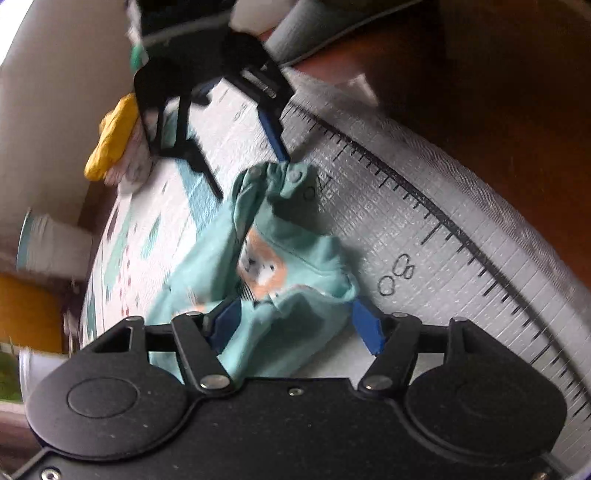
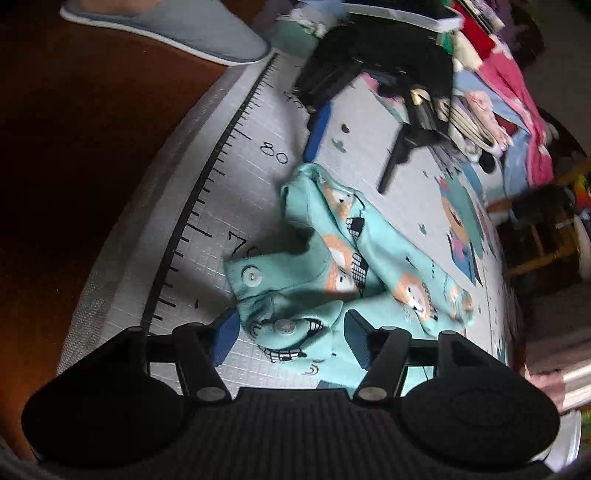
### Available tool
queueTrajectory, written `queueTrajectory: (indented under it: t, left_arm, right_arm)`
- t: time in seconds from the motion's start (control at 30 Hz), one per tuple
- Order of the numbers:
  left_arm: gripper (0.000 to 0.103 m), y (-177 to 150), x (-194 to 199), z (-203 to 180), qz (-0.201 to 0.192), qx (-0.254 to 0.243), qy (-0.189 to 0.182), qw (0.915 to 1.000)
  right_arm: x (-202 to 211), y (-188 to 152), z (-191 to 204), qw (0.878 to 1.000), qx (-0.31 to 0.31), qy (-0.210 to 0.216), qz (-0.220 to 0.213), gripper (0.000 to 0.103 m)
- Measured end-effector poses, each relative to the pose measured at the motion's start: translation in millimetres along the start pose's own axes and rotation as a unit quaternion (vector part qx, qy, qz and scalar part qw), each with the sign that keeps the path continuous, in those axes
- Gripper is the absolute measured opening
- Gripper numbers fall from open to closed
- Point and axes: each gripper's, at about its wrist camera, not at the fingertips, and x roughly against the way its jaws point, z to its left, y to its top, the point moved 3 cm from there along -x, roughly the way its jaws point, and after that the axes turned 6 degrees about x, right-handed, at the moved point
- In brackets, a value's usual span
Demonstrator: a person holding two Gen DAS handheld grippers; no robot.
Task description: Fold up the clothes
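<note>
A teal baby garment [image 1: 295, 266] printed with bears, with snap buttons, lies crumpled on a white play mat [image 1: 424, 206] marked with a ruler scale. My left gripper [image 1: 295, 328] stands open astride one end of the cloth, its blue pads not pressing it. The right gripper [image 1: 252, 174] shows at the far end, by the snaps. In the right wrist view the garment [image 2: 373, 236] runs away from my right gripper [image 2: 290, 339], which is open with the snap flap between its fingers. The left gripper [image 2: 345, 172] is open at the far end.
A grey slipper [image 2: 184, 29] stands at the mat's edge on the brown floor [image 1: 517, 110]. A heap of coloured clothes [image 2: 498, 74] lies at the back right. A yellow cloth [image 1: 110, 136] and stacked paper cups [image 1: 51, 243] sit beside the mat's far side.
</note>
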Motion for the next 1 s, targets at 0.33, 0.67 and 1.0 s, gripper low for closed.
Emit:
queueTrajectory:
  t: [0.33, 0.67, 1.0]
  left_arm:
    - [0.072, -4, -21, 29, 0.045, 0.112, -0.11, 0.9866]
    - [0.067, -13, -26, 51, 0.052, 0.231, -0.185, 0.9539]
    - [0.07, -3, -1, 16, 0.03, 0.171, -0.08, 0.9816]
  right_arm:
    - [-5, -11, -26, 0.994, -0.085, 0.064, -0.02, 0.046]
    - [-2, -38, -58, 0.951, -0.294, 0.09, -0.046, 0.038]
    - [-12, -119, -96, 0.74, -0.641, 0.166, -0.118, 0.032]
